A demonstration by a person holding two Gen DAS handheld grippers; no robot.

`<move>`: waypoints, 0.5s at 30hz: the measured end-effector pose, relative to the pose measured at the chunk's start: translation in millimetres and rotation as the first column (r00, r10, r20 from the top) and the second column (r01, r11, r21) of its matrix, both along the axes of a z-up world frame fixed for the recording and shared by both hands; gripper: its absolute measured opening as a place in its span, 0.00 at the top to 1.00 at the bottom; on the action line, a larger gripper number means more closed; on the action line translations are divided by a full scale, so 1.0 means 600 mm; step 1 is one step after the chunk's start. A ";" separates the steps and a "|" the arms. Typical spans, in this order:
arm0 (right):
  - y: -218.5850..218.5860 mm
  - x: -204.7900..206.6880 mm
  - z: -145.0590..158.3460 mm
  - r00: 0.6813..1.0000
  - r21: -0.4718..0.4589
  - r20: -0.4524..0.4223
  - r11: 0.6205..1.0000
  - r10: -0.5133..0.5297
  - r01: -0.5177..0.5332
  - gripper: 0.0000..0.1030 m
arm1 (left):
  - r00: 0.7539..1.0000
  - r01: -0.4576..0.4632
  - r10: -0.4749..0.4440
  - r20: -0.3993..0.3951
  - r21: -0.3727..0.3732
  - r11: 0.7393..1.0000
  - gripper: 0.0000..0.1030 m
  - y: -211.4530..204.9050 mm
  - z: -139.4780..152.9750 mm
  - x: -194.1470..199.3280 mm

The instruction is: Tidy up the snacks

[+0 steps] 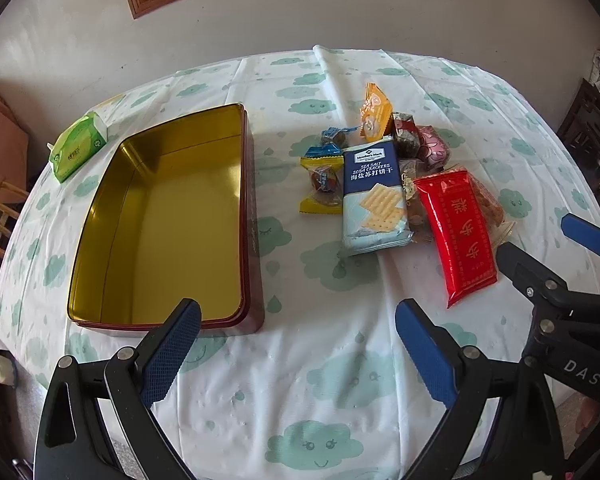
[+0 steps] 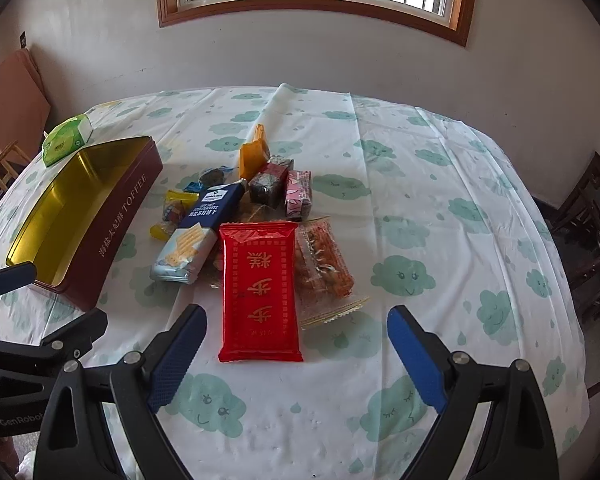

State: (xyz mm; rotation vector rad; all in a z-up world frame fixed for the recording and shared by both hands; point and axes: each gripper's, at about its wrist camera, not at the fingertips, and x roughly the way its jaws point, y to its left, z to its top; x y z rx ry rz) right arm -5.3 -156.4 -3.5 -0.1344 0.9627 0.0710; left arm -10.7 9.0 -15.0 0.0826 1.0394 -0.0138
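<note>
Waiting stage: nothing has been sorted yet, as far as either view shows.
Tin: the open toffee tin (image 1: pixel 168 216) has a bare gold floor with no snack in it; it lies ahead and to the left of the left gripper (image 1: pixel 298 354), whose left finger sits just short of the tin's near rim.
Snack pile: every packet sits loose on the cloud-print tablecloth (image 1: pixel 340 400), ahead of the left gripper and to its right, apart from the tin.
Packets seen: a red packet (image 2: pixel 262 292) nearest, straight ahead of the right gripper (image 2: pixel 296 358) and roughly between its fingers; a clear-wrapped snack (image 2: pixel 324 268) just right of it and partly under it; a blue soda cracker pack (image 1: pixel 374 196) to the left; a yellow-wrapped candy (image 1: pixel 322 186) beside that; an orange sachet (image 1: pixel 374 114) and small dark and pink blocks farther back.
Left to do: judged from this, the whole pile must go into the tin.
Left gripper: fingers spread wide, holding nothing, touching nothing I can make out.
Right gripper: fingers likewise wide apart and empty; it hangs above the cloth just short of the red packet's near end, not in contact with it.
Likely first pick: the red packet, since it lies closest and on top.
Off-task item: a green tissue pack (image 1: pixel 78 148) beyond the tin's far left corner.
</note>
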 end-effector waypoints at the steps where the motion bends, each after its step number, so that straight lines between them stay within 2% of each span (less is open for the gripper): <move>1: 0.000 0.000 0.000 1.000 0.002 0.000 1.000 0.000 0.000 0.09 | 1.000 -0.003 0.003 0.000 -0.001 1.000 0.06 0.001 0.000 0.001; 15: 0.005 0.000 0.000 1.000 0.022 -0.003 1.000 0.020 -0.020 0.09 | 0.999 -0.034 0.034 0.006 -0.013 0.999 0.06 0.019 0.003 0.006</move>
